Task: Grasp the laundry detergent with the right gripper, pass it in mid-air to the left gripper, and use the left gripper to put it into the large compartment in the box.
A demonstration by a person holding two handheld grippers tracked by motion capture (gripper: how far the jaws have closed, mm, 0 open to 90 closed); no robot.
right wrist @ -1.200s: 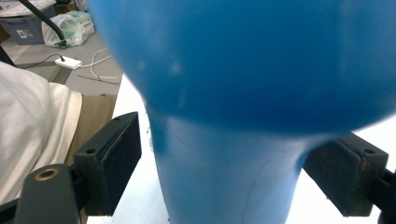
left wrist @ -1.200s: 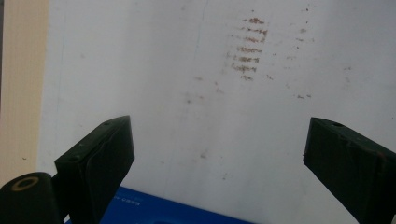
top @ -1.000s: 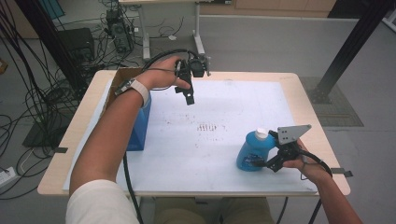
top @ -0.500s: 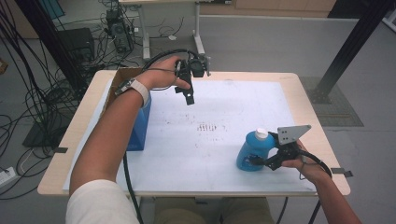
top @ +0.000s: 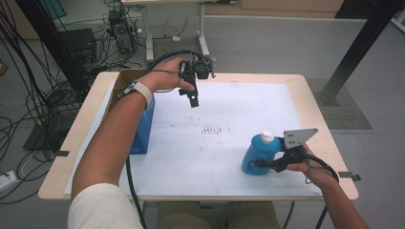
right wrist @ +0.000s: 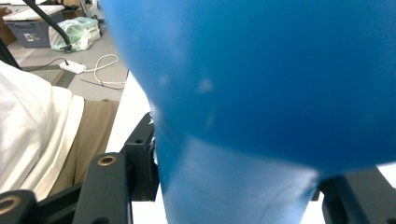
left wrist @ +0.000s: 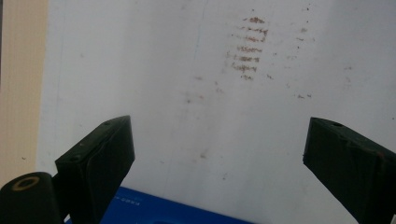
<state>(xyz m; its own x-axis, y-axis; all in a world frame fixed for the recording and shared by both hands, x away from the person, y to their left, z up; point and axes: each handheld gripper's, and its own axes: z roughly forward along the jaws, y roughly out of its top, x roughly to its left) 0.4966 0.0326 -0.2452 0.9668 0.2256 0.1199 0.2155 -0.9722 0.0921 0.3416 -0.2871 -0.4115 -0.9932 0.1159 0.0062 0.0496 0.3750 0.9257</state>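
— What's at the left of the frame?
— A blue box (top: 143,131) under my forearm; my left gripper (top: 192,98) hangs above the white mat (top: 215,157), jaws wide apart, empty.
— And lower right?
— My right gripper (top: 265,164) has just been closing, now clamped on the blue bottle (top: 258,155).

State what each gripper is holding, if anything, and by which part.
The right gripper, whose jaws have just been closing, grips the blue bottle by the lower part of its body. The left gripper holds nothing; its jaws stand open above the white board.
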